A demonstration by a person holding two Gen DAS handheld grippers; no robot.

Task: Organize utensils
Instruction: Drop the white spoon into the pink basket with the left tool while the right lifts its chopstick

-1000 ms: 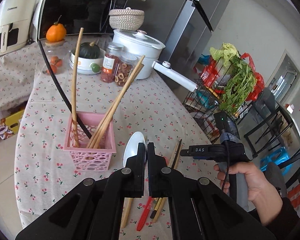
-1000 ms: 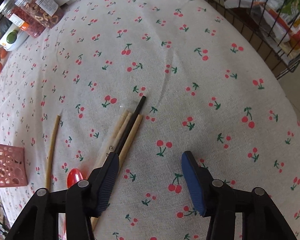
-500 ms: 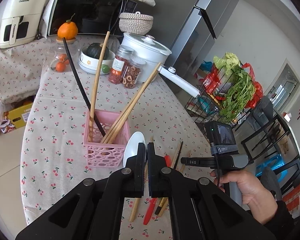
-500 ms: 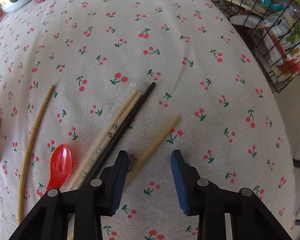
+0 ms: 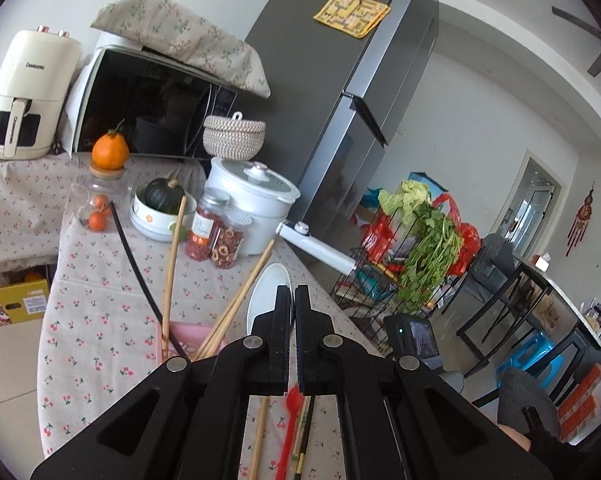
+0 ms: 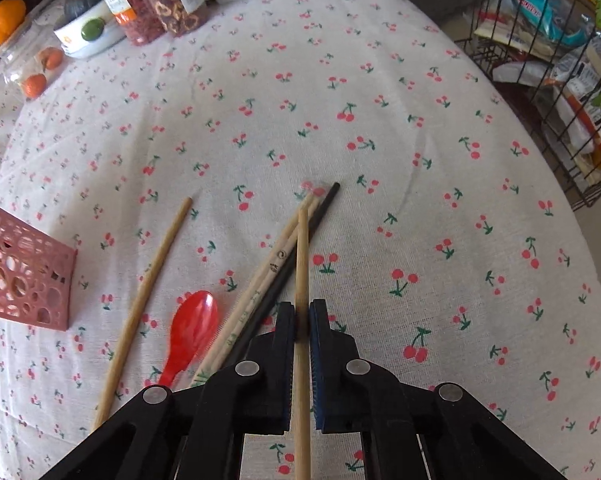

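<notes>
Right hand-held gripper (image 6: 300, 314): clenched on a pale wooden chopstick (image 6: 301, 256), where a second ago its jaws stood wide with nothing between them. The stick runs forward between the pads, its far end over the loose bundle.
Left hand-held gripper (image 5: 292, 300): clenched on a white spoon (image 5: 266, 292), bowl upward, now higher above the pink basket (image 5: 188, 338).
Still on the worktop (image 6: 380, 80): another single chopstick (image 6: 148, 300), red spoon (image 6: 190, 330), pale pair with a black chopstick (image 6: 300, 240).
Reading: one stick secured; basket delivery is probably next.
</notes>
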